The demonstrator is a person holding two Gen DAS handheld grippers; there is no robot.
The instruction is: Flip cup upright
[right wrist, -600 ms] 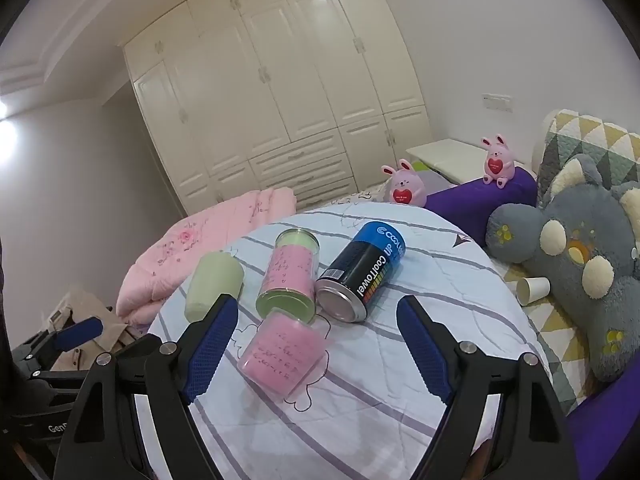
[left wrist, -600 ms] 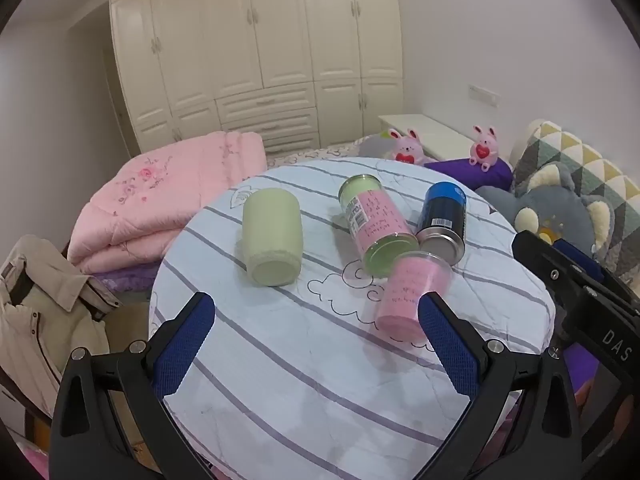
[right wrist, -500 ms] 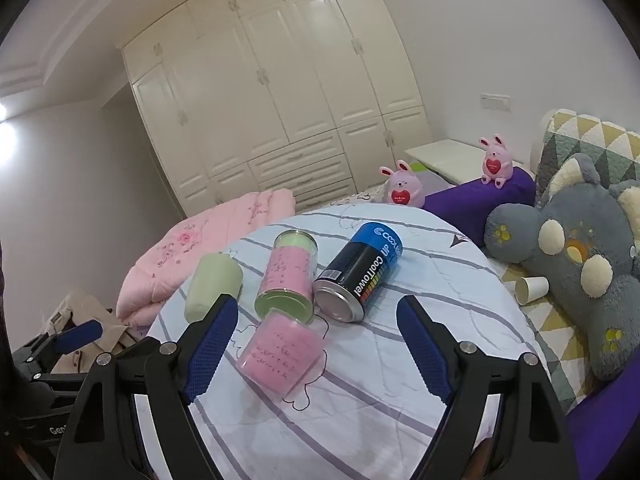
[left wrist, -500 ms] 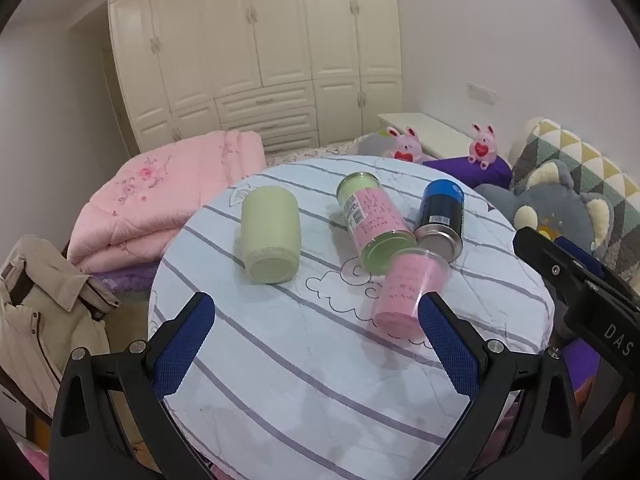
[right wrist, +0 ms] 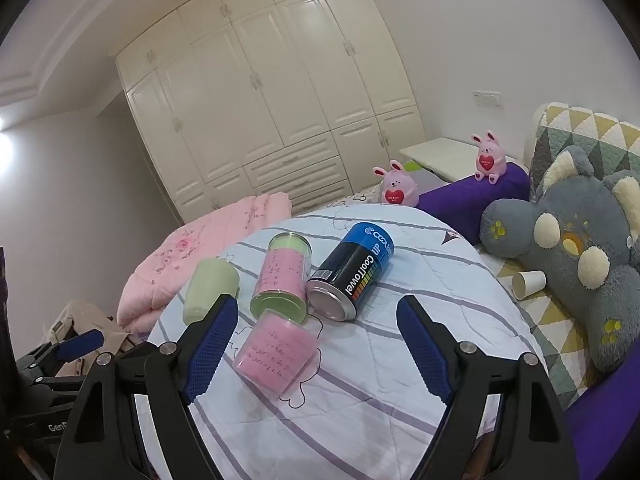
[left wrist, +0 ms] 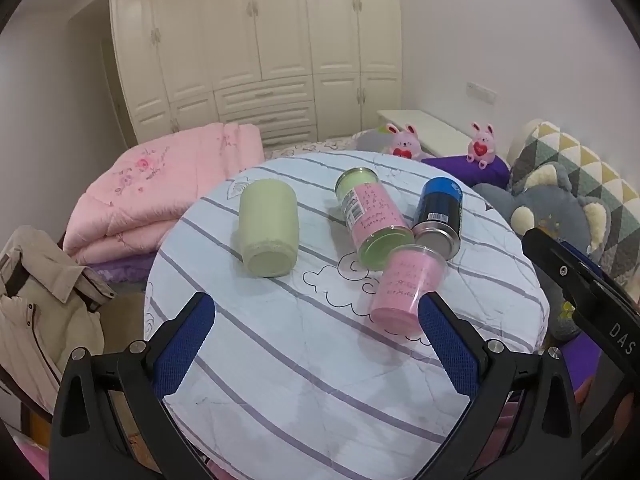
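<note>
Several containers lie on their sides on a round table with a striped cloth (left wrist: 320, 360). A pale green cup (left wrist: 269, 233) lies at the left; it also shows in the right wrist view (right wrist: 208, 292). A clear pink cup (left wrist: 406, 288) lies nearest, also in the right wrist view (right wrist: 276, 354). A pink-labelled green jar (left wrist: 370, 216) (right wrist: 284, 276) and a blue-black can (left wrist: 438, 210) (right wrist: 352, 272) lie behind it. My left gripper (left wrist: 316, 340) is open and empty above the table's near part. My right gripper (right wrist: 316, 344) is open and empty, with the pink cup between its fingers in view.
A folded pink quilt (left wrist: 160, 184) and a beige jacket (left wrist: 44, 300) lie left of the table. A grey plush toy (right wrist: 576, 248), a paper cup (right wrist: 528, 283), a purple cushion (right wrist: 472, 196) and two pink bunny toys (right wrist: 396, 184) sit to the right. White wardrobes (left wrist: 256, 48) stand behind.
Both grippers have edged slightly forward toward the containers. Nothing on the table has moved.
</note>
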